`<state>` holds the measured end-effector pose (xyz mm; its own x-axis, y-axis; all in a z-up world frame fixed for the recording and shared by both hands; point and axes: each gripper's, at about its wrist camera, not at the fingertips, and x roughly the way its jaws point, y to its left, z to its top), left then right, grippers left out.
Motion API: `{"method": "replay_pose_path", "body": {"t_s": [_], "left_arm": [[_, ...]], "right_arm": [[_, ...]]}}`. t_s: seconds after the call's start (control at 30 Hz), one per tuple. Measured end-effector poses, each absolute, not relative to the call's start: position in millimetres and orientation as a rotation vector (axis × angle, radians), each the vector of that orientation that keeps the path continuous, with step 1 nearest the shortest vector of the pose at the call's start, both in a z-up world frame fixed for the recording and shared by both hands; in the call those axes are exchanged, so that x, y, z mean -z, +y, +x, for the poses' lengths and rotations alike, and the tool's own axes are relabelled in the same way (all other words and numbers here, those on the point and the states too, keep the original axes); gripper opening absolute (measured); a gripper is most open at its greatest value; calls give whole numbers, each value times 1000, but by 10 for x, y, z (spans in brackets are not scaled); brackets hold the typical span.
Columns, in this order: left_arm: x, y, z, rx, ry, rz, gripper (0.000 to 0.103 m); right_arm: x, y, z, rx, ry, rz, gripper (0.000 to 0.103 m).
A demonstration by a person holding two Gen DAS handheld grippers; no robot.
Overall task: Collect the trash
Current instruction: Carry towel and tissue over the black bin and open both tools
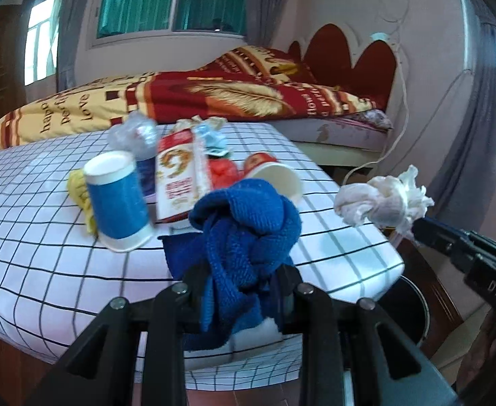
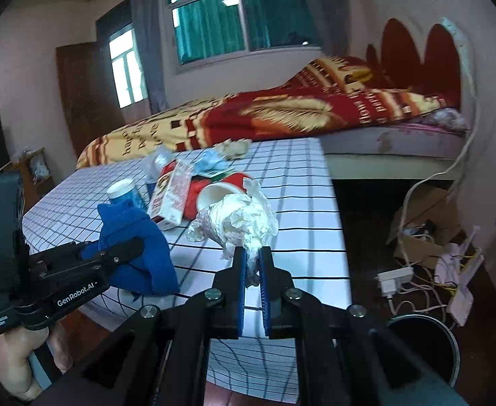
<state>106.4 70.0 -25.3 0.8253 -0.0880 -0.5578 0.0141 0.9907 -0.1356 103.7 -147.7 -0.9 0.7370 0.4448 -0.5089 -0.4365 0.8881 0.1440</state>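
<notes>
My right gripper (image 2: 253, 253) is clamped on a crumpled white tissue wad (image 2: 239, 223), held up off the white black-gridded desk (image 2: 298, 182), near its right edge. My left gripper (image 1: 239, 280) is pinched tight on a bunched blue terry cloth (image 1: 248, 223). On the desk I see an upturned blue paper cup (image 1: 117, 199), a red-and-white carton (image 1: 178, 176) and a tipped red paper cup (image 1: 276, 176). A black round bin (image 2: 424, 348) stands on the floor beside the desk.
</notes>
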Motion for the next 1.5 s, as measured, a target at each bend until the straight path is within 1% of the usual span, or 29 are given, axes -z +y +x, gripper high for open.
{"method": "replay_pose_path", "body": {"t_s": [0.33,0.63,0.83,1.03,1.27,1.33,1.37,1.4,1.43,1.47,1.5], "left_arm": [[175,-7,1011,217,585,-81,28],[160,-765,1006,380,602,-10,28],[264,-1270,1004,484,635,31,28],[538,-1699,1084,554,698,74,28],[1082,-2010,1288,589,831,110,29],[1274,-2081,1384,608,879,126,39],[1369,-2104,1430,585,898,140,55],[1432,-2111,1490,538,908,162,73],[1477,-2094,1511,504,915,173,79],[1495,-2065,1540,484,920,172,83],[1508,-2022,1528,459,925,173,84]], "right_arm": [[-25,-2299,728,-316,559,46,8],[168,-3054,575,-164,599,87,8],[359,-3492,547,-87,647,107,8],[720,-3848,570,-38,732,132,8],[1372,-4044,768,-43,875,145,8],[1529,-4051,872,-70,919,152,9],[1597,-4038,927,-79,942,145,14],[1711,-4028,1010,-65,983,108,27],[1810,-4036,1069,-19,1011,70,67],[1893,-4082,1107,16,1028,59,82],[1970,-4158,1129,53,1053,67,82]]}}
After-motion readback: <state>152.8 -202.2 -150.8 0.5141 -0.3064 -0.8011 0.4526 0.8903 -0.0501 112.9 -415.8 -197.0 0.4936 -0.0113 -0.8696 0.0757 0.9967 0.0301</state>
